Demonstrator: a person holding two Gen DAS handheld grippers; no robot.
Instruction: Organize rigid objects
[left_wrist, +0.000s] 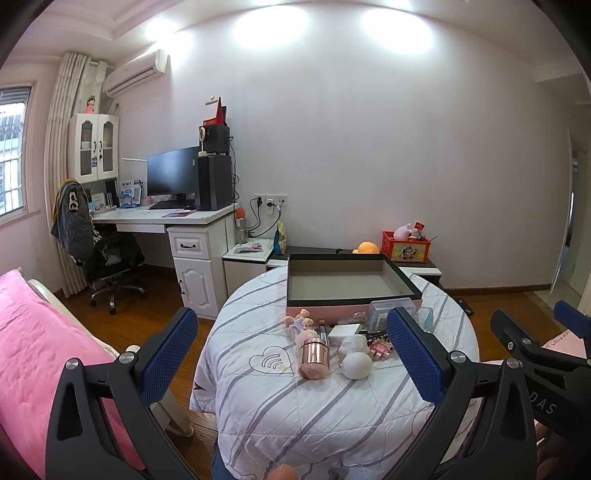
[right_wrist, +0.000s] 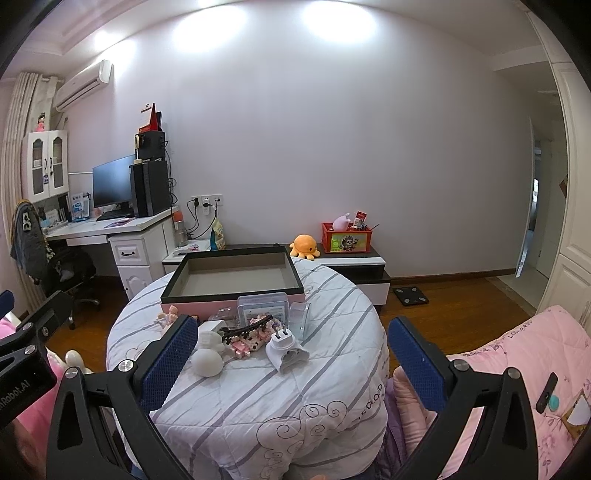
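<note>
Rigid objects: a cluster at the middle of the quilt-covered round worktop (left_wrist: 332, 417), just before the empty pink box (left_wrist: 351, 284) at 12 o'clock.
- Copper canister (left_wrist: 314, 357): lying on its side, smooth metal, likely slippery and prone to roll; grip across the body.
- White egg-shaped piece (left_wrist: 355, 364): at 3 o'clock of the canister; rounded, hard, probably light; grip at the widest girth.
- White plug adapter (right_wrist: 286, 350): stiff plastic; grip by the flat sides.
- Clear plastic case (right_wrist: 263, 308): against the box wall; possibly brittle.

Left tool (left_wrist: 291, 354): spread wide, holding nothing. Right tool (right_wrist: 291, 354): likewise, holding nothing.
</note>
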